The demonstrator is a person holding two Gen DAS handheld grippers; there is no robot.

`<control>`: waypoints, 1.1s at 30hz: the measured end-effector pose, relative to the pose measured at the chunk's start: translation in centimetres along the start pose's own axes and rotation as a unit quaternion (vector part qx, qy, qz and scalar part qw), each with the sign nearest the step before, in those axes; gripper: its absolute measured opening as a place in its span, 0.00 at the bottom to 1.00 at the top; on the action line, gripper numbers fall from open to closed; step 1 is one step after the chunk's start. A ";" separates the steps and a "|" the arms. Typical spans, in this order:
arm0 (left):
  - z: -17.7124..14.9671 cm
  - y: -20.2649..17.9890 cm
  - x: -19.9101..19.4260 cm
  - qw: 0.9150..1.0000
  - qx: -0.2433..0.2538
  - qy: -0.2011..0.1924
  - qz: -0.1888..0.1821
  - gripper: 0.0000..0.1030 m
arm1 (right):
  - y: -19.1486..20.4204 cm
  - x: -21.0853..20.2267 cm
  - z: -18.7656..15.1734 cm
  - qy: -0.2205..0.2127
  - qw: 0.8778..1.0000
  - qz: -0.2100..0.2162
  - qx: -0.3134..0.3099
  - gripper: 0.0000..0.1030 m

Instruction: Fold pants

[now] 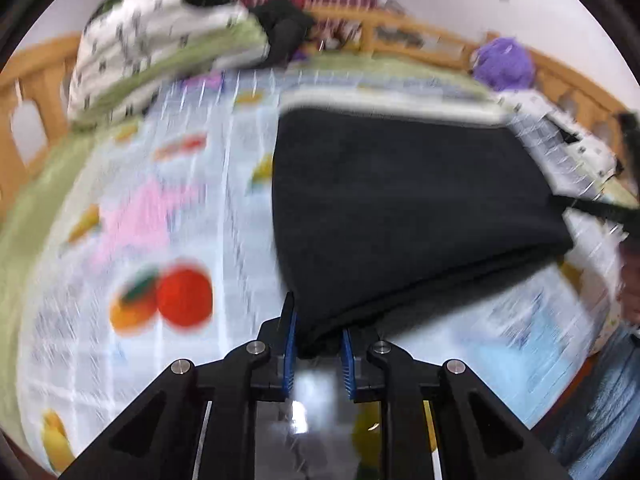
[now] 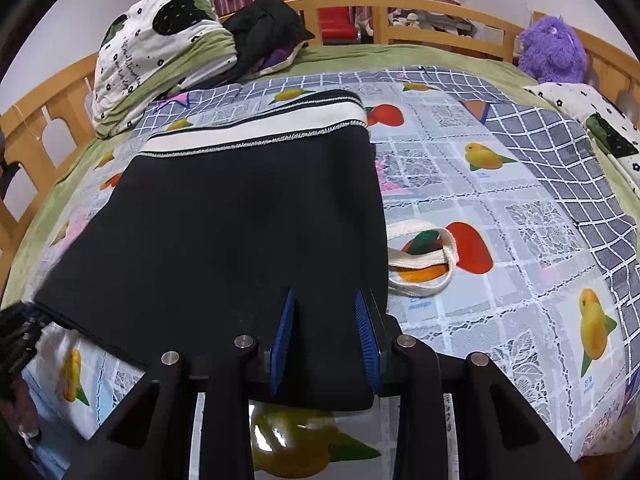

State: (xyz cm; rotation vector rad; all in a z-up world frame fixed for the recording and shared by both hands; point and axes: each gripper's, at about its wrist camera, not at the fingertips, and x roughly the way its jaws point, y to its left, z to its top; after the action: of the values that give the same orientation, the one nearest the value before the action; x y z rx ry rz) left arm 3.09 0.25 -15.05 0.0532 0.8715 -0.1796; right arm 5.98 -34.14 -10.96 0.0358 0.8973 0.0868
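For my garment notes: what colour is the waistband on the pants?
White waistband with dark stitched edging; clearest from the right wrist.

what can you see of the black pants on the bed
The black pants look like soft, matte knit, folded into a flat rectangle on the fruit-print bedspread. A white waistband with stitched edging lies at the far end. The left gripper pinches one near corner; the right gripper straddles the other.

No legible text anywhere.
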 end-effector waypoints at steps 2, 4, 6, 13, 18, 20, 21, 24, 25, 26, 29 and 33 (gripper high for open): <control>-0.6 -0.2 -0.3 1.000 0.004 0.008 0.000 0.20 | 0.4 0.0 -0.2 0.000 1.000 -0.007 -0.013 0.31; -0.5 0.2 -1.6 1.000 -0.011 0.013 -0.016 0.22 | 0.5 -0.4 -0.1 -0.003 1.000 -0.010 -0.024 0.31; -0.6 0.8 -3.2 0.999 -0.028 -0.003 -0.034 0.23 | 0.1 -1.2 0.1 -0.011 1.000 0.005 -0.015 0.31; 3.7 -0.2 -6.0 0.995 -0.019 -0.065 -0.073 0.43 | 0.3 -3.1 1.2 -0.084 0.995 0.044 -0.017 0.31; 6.0 -2.2 -1.1 0.997 0.005 -0.045 -0.067 0.43 | 1.5 0.9 1.4 -0.015 0.999 0.024 -0.039 0.31; 4.0 -2.1 1.8 0.998 -0.007 -0.004 -0.067 0.44 | 2.2 1.1 0.3 -0.024 0.998 0.002 -0.067 0.30; 3.1 -2.0 1.8 0.997 -0.008 -0.021 -0.070 0.44 | 2.4 0.9 -0.2 -0.023 0.997 -0.003 -0.079 0.30; 2.3 -2.6 0.7 0.998 0.014 -0.040 -0.055 0.44 | 1.8 0.7 -1.2 -0.024 0.997 0.010 -0.068 0.31; 2.4 -2.5 0.8 0.998 0.007 -0.038 -0.058 0.44 | 1.5 0.6 -1.3 -0.026 0.998 0.016 -0.062 0.31; 2.6 -2.3 0.9 0.997 -0.001 -0.036 -0.064 0.44 | 1.3 0.6 -1.2 -0.028 0.998 0.021 -0.057 0.31; 2.7 -1.9 1.2 0.996 -0.026 -0.037 -0.075 0.44 | 1.1 0.8 -1.0 -0.031 0.998 0.027 -0.052 0.32; 2.4 -2.2 0.9 0.996 -0.025 -0.047 -0.067 0.44 | 1.6 1.0 -0.8 -0.041 0.998 0.021 -0.052 0.39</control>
State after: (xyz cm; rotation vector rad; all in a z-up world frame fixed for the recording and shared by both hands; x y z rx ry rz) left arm 5.09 -2.29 -14.17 -0.0605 0.7855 -0.2838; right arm 5.86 -32.42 -12.19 -0.0385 0.8097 0.1702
